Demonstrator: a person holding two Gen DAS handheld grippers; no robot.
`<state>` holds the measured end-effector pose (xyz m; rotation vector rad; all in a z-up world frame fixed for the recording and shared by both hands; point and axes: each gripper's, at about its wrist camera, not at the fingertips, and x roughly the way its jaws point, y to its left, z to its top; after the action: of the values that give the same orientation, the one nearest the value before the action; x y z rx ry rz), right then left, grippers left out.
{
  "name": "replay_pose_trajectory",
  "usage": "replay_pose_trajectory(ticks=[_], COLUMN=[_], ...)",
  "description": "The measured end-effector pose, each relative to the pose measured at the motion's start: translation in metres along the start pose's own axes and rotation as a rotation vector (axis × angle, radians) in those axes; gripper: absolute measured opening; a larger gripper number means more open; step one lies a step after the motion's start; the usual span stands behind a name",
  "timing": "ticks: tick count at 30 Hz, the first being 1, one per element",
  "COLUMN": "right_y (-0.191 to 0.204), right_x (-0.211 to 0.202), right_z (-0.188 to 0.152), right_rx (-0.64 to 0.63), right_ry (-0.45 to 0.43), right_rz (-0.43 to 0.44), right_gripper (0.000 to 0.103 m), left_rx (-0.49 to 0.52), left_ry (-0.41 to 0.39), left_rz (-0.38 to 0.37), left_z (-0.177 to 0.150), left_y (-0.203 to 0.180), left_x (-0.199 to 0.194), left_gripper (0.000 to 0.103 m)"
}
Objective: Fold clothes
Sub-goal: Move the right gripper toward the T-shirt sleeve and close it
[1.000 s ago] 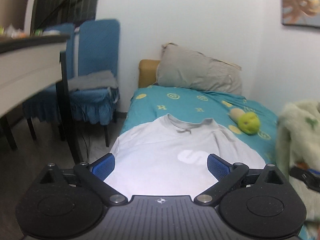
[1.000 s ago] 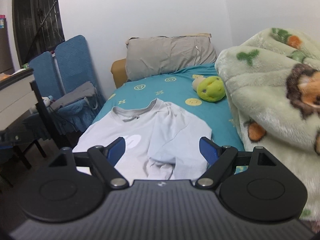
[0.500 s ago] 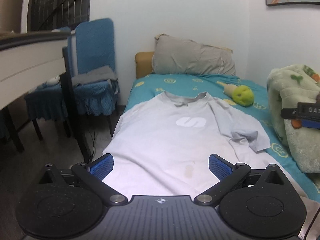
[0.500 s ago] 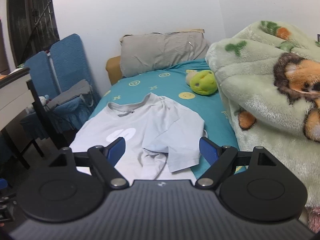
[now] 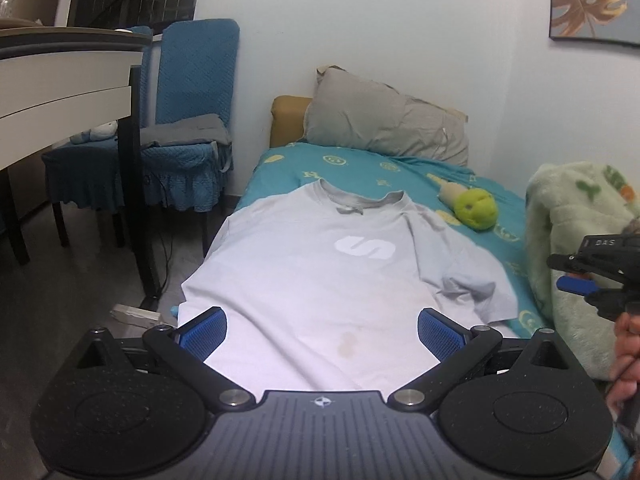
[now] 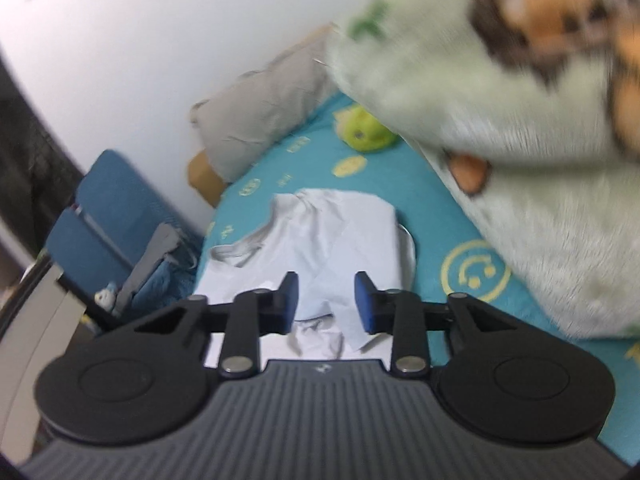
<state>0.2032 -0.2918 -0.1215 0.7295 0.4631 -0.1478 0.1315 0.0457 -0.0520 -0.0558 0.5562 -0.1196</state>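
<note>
Your right-wrist view is tilted and smeared, so the fleece blanket (image 6: 500, 92) at upper right is a blur and the T-shirt's (image 5: 320, 276) near hem hides behind the tool bodies. Your left tool (image 5: 322, 334) stands wide over the shirt at lower centre, gripping nothing. Your right tool (image 6: 327, 307) has just been closing to a narrow gap above the crumpled sleeve (image 6: 320, 326), pads not pressing it; the shirt lies flat on the teal bed (image 5: 360, 164), a green plush toy (image 5: 476, 210) beyond it.

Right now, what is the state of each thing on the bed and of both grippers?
T-shirt: flat, face up, one sleeve crumpled.
Blanket: bunched up.
Pillow: leaning on wall.
Left gripper: open, empty.
Right gripper: fingers just narrowed, nothing gripped.
</note>
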Motion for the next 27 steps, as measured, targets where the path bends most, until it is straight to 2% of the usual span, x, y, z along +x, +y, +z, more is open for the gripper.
replay_pose_trajectory(ticks=[3,6,12,13,15,21,24,25,26,27], right_y=[-0.014,-0.034,-0.058,-0.062,-0.067,-0.063,-0.05,-0.045,-0.04,-0.034], right_x=[0.029,0.055,0.105,0.113,0.12,0.147,0.156,0.157,0.158,0.157], right_z=[-0.001,-0.002,-0.008,-0.009,-0.008,0.0,0.0,0.001,0.002,0.005], right_rx=[0.049,0.158,0.213,0.219,0.222,0.174,0.079,0.052,0.025,-0.009], right_ry=[0.016,-0.011,-0.037,-0.039,-0.064,-0.02,-0.002,0.001,0.006,0.009], right_rz=[-0.046,-0.102,-0.205,-0.215,-0.181,-0.093,-0.099,-0.118,-0.137,-0.164], right_gripper=[0.025,0.025,0.026,0.025,0.025,0.025,0.024,0.021,0.005,0.005], left_rx=[0.011,0.011,0.015,0.015,0.015,0.006,-0.004,-0.005,-0.006,-0.009], left_ry=[0.011,0.026,0.06,0.063,0.07,0.091,0.11,0.111,0.109,0.104], left_rz=[0.013,0.012,-0.005,-0.01,-0.022,-0.054,-0.061,-0.06,-0.059,-0.058], left_z=[-0.003,-0.006,-0.01,-0.011,-0.014,-0.022,-0.026,-0.026,-0.026,-0.026], left_y=[-0.001,0.001,0.003,0.003,0.004,0.007,0.009,0.01,0.01,0.011], left_x=[0.015,0.033,0.065,0.07,0.077,0.096,0.103,0.104,0.105,0.105], left_gripper=[0.103,0.103,0.103,0.103,0.103,0.103,0.103,0.103,0.103,0.103])
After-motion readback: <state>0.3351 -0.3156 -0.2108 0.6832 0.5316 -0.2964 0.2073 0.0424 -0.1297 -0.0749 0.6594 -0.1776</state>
